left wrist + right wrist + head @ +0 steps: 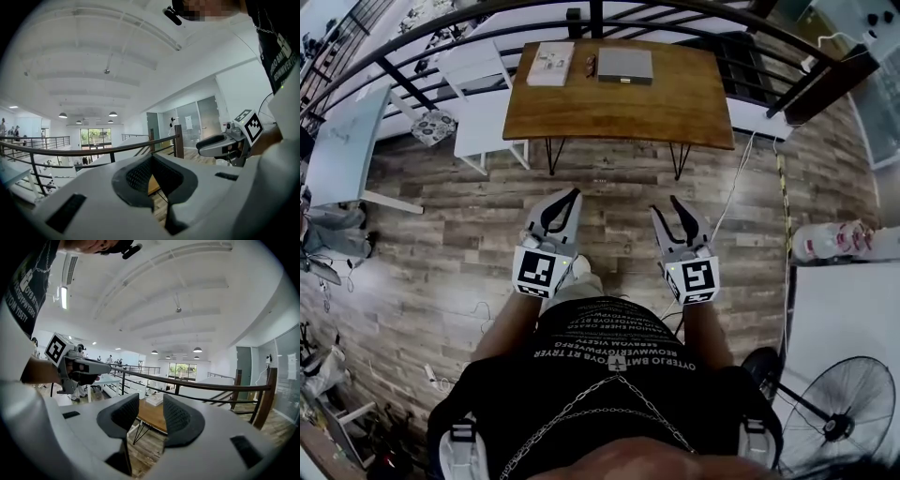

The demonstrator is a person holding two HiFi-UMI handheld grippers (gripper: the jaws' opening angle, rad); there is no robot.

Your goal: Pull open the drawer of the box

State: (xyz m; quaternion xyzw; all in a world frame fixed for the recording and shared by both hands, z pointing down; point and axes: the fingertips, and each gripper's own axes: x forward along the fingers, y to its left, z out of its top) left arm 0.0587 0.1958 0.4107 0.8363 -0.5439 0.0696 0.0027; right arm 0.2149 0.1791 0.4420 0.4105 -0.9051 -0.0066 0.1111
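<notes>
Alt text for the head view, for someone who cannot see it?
Seen from above, a person holds the left gripper and right gripper out over a wood-plank floor, both empty, pointing toward a wooden table ahead. On the table lie a flat grey box and a white item; a railing runs behind it.
</notes>
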